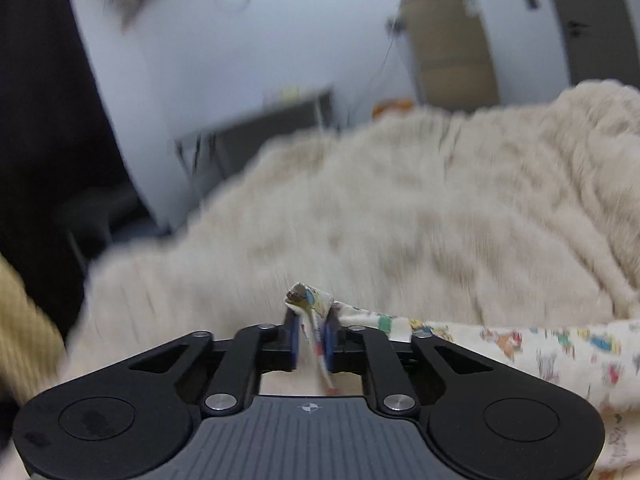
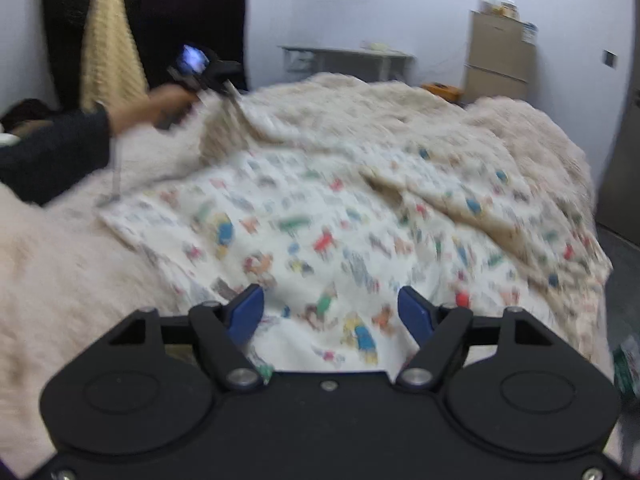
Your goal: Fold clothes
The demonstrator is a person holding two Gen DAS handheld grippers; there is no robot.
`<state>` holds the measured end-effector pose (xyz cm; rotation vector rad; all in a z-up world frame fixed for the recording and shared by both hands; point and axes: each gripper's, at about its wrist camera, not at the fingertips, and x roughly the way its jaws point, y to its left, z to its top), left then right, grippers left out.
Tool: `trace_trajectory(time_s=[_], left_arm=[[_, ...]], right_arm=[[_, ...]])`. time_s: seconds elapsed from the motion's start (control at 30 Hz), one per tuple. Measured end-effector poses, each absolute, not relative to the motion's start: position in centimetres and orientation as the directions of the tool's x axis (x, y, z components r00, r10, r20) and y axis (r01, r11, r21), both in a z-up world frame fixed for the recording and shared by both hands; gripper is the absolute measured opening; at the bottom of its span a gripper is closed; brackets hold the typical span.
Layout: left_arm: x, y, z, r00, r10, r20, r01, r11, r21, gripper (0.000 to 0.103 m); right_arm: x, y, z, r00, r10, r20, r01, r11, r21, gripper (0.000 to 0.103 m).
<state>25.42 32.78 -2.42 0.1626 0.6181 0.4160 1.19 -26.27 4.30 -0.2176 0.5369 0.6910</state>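
Note:
A cream garment with a colourful cartoon print (image 2: 320, 216) lies spread on a fluffy beige blanket (image 2: 60, 264). In the left wrist view my left gripper (image 1: 311, 342) is shut on a bunched edge of the garment (image 1: 310, 300), and the cloth trails off to the right. The right wrist view shows that left gripper (image 2: 232, 96), blurred, at the garment's far left corner, held by a hand (image 2: 160, 106) in a dark sleeve. My right gripper (image 2: 331, 316) stands open low over the garment's near edge, and its blue pads (image 2: 246, 316) are wide apart and not pressing the cloth.
The blanket (image 1: 400, 208) covers a bed that fills most of both views. Behind it stand a grey desk (image 2: 348, 60) and stacked cardboard boxes (image 2: 500, 56) against a white wall. A cream knit piece (image 2: 110, 52) hangs by a dark doorway at left. Dark floor shows at right.

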Motion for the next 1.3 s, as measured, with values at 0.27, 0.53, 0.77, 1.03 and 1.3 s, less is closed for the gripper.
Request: trace_trajectory(time_s=[0.27, 0.53, 0.77, 1.03, 1.3], left_arm=[[22.9, 31.2, -1.0, 0.795, 0.317, -0.517, -0.317, 0.944, 0.091, 0.047], [19.5, 15.7, 5.1, 0.918, -0.024, -0.395, 0.063, 0.994, 0.086, 0.058], [11.7, 6.4, 5.6, 0.940, -0.061, -0.335, 0.129, 0.975, 0.182, 0.065], [5.2, -0.7, 3.7, 0.944, -0.101, -0.313, 0.170, 0.965, 0.202, 0.066], [5.3, -1.6, 2.3, 0.927, -0.117, -0.355, 0.208, 0.951, 0.229, 0.069]], right_arm=[[9.5, -31.9, 7.2, 0.811, 0.308, -0.497, -0.472, 0.846, -0.246, 0.069], [17.2, -32.3, 3.1, 0.742, 0.369, -0.559, -0.566, 0.793, -0.227, 0.062], [21.0, -26.8, -0.8, 0.706, 0.314, -0.635, -0.655, 0.631, -0.416, 0.022], [25.0, -27.6, 3.6, 0.781, 0.320, -0.537, -0.546, 0.767, -0.338, 0.004], [28.0, -31.0, 3.2, 0.661, 0.363, -0.656, -0.568, 0.814, -0.122, 0.053]])
